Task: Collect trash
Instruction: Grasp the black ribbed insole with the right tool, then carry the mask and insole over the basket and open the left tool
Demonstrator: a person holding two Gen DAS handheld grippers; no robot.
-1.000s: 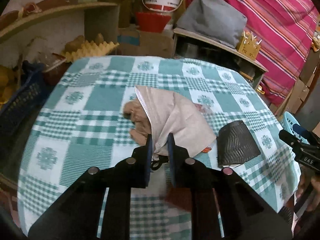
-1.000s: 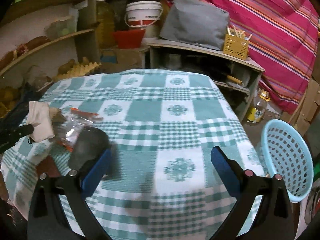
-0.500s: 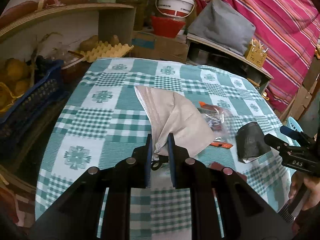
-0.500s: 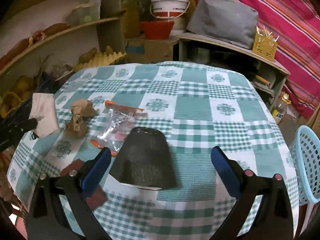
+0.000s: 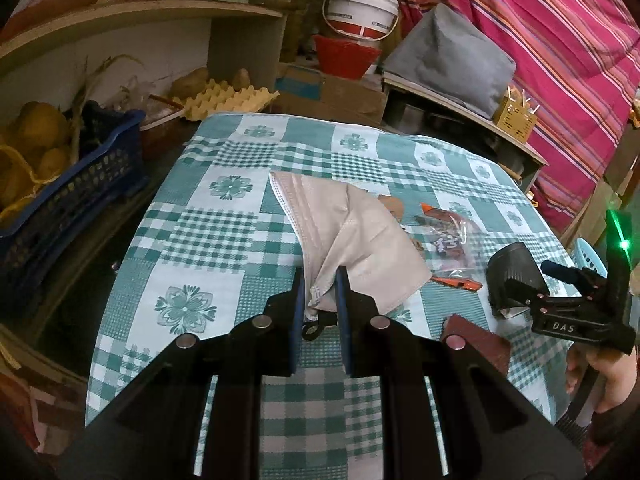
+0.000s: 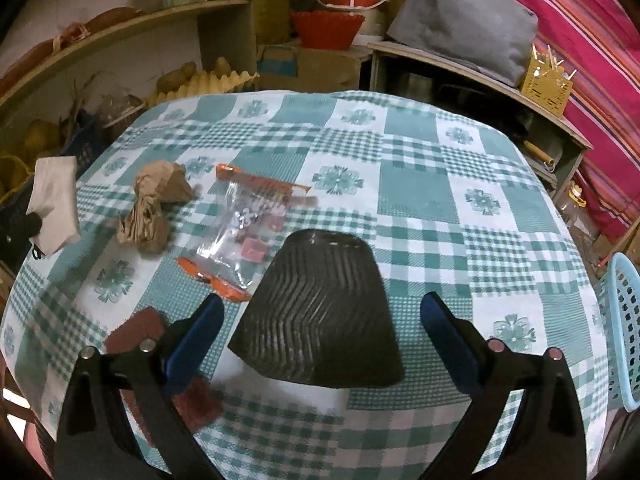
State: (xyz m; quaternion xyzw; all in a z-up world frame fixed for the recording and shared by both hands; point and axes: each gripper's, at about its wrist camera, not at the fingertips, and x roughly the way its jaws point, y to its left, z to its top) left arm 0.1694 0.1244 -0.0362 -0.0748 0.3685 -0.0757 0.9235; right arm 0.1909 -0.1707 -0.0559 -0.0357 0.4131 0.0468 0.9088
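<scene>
Left wrist view: left gripper [image 5: 322,280], jaws nearly together, clamped on the near corner of a beige face mask [image 5: 352,232] lifted above the checked surface [image 5: 224,240]. Beyond the mask on its right, a clear plastic packet with orange trim [image 5: 448,248], and near right a dark red scrap [image 5: 476,340]. Far right in that view, right gripper [image 5: 560,280] at a black ribbed cup [image 5: 514,272] lying on its side, a hand [image 5: 612,380] below on the handle.

Right wrist view: right gripper [image 6: 322,316], jaws wide and closing, straddling the black ribbed cup [image 6: 320,316] without pads pressing on it. Just left of the cup, the clear packet [image 6: 244,232]; farther left, a crumpled brown paper wad [image 6: 152,212]. Near left, the dark red scrap [image 6: 172,384] under the left finger. At the left edge, the face mask [image 6: 54,204] hanging above the surface [image 6: 420,200]. Off the right edge, a light blue basket [image 6: 624,332] beside the surface.
</scene>
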